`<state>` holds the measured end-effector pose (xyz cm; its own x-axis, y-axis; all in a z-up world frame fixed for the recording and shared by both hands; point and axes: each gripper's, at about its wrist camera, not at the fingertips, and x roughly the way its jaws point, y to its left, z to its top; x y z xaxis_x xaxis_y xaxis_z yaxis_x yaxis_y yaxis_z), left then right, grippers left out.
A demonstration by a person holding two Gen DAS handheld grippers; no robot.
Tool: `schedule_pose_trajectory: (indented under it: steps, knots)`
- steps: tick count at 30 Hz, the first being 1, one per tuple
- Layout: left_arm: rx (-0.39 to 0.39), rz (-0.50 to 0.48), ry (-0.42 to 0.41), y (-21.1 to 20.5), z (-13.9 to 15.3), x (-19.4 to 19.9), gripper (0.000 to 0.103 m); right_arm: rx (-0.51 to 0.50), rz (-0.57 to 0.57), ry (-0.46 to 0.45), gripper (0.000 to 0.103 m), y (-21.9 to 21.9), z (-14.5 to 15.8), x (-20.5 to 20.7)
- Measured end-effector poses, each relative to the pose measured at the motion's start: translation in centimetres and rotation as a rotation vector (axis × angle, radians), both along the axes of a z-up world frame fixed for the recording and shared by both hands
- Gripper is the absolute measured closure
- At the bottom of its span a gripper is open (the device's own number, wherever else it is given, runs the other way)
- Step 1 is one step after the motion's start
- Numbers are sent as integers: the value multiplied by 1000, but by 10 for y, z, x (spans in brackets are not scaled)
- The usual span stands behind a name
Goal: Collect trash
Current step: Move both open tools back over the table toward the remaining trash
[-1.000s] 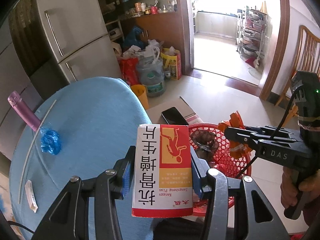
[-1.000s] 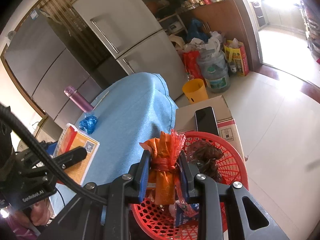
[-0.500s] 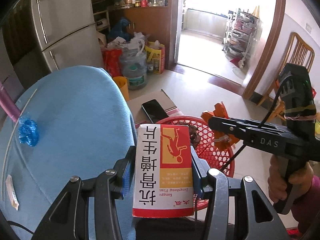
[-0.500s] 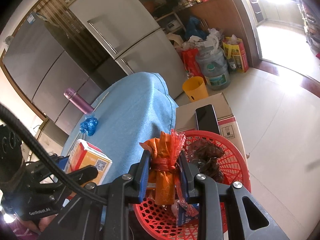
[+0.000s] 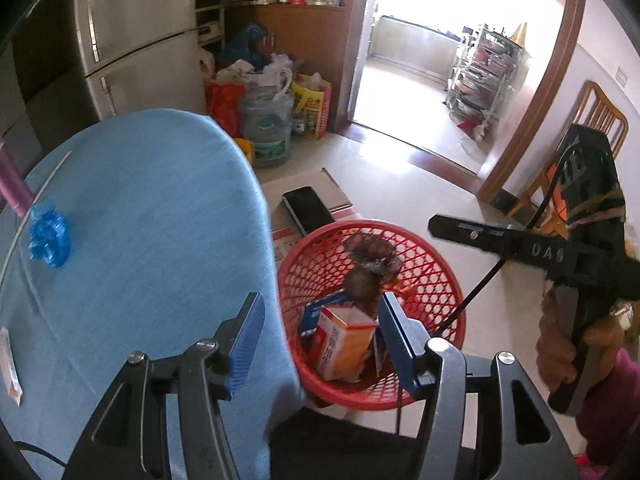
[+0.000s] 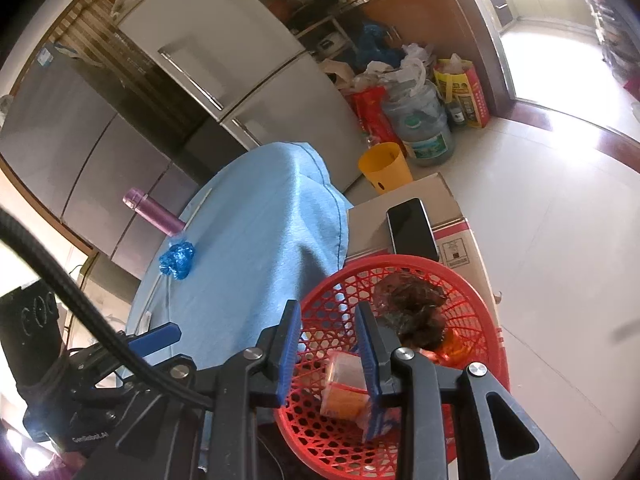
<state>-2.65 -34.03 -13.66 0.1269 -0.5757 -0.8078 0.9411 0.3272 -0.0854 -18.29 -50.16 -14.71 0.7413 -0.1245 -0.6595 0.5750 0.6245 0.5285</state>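
My left gripper [image 5: 320,334] hangs over the red mesh basket [image 5: 440,264], its jaws opening with nothing between the pads. The orange and white medicine box [image 5: 344,340] lies in the basket below it, beside a brown crumpled bag [image 5: 368,260]. My right gripper [image 6: 328,348] is also above the basket [image 6: 472,292], pads apart and empty. The orange wrapper [image 6: 450,350] rests inside by the brown bag [image 6: 416,308]. A crumpled blue wrapper [image 5: 48,236] lies on the blue-clothed table [image 5: 140,220].
A purple bottle [image 6: 152,212] stands at the table's far edge, and a small white sachet [image 5: 8,364] lies near the left. A phone [image 6: 412,228] rests on a cardboard box [image 6: 452,200] behind the basket. Beyond are fridges, a yellow bin [image 6: 384,168] and a water jug.
The left jaws let go of the medicine box, which dropped into the basket. The orange wrapper left the right pads and lies in the basket. The left view swung toward the basket.
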Motion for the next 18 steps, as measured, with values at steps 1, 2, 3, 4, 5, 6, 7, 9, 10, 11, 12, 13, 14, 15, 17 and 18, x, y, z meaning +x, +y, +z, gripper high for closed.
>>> schedule_pose_trajectory:
  steps: [1,2,3,4,5,6,7,9,10,11,12,13,14,15,17,18]
  knots:
    - [5,12,-4,6,-2,1,43,-5,6,1,72,2,1,2]
    - [14,31,-5,15,-5,5,43,-9,12,2,72,3,2,5]
    - [20,47,-5,23,-7,7,43,-11,19,3,72,5,3,8]
    - [23,60,-6,31,-9,10,43,-12,27,4,72,7,4,12]
    - [26,87,-15,45,-11,14,43,-12,34,5,72,8,4,15]
    - [29,108,-28,55,-13,16,43,-11,44,8,72,10,5,20]
    - [33,132,-43,65,-14,19,43,-11,55,11,72,13,5,24]
    - [40,199,-63,94,-17,29,43,-17,80,19,72,20,7,34]
    - [40,225,-62,104,-19,35,43,-22,92,24,72,24,7,38]
    - [39,262,-57,118,-20,42,43,-27,106,28,72,28,8,44]
    - [37,302,-55,133,-20,48,43,-30,119,30,72,32,8,49]
    - [36,330,-59,143,-20,52,43,-33,136,33,72,38,9,56]
    - [36,376,-77,159,-19,59,43,-35,145,34,72,42,9,61]
    - [39,409,-100,170,-18,64,43,-40,159,36,72,48,10,66]
    - [50,476,-148,191,-16,73,43,-46,197,44,72,60,10,80]
    - [56,514,-169,205,-15,80,42,-49,210,46,72,65,10,84]
